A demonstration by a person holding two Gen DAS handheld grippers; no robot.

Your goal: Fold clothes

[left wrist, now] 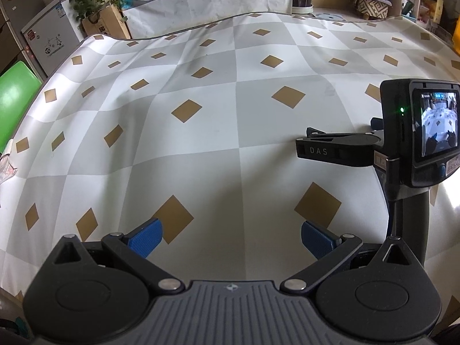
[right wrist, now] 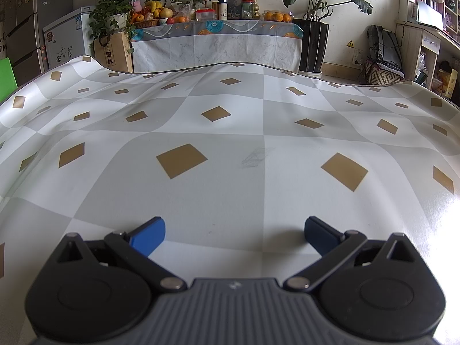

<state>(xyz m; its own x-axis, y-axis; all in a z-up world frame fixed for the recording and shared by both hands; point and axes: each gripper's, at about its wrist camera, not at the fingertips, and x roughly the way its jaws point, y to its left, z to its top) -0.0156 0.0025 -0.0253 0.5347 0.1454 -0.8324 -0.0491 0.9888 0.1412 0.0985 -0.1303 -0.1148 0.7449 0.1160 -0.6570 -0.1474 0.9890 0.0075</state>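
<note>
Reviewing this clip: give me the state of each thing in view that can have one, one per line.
left gripper: open, holding nothing
right gripper: open, holding nothing
checkered tablecloth: spread over the table, rippled along its far edge
right gripper's camera screen: on, green light lit beside it
clothes: none visible in either view

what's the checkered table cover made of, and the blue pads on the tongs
Table cover: looks like smooth vinyl or oilcloth, semi-gloss; it shows window glare and holds stiff waves along the far edge. Blue pads: likely moulded plastic or rubber, matte, with a fine ribbed texture; which one is unclear.
</note>
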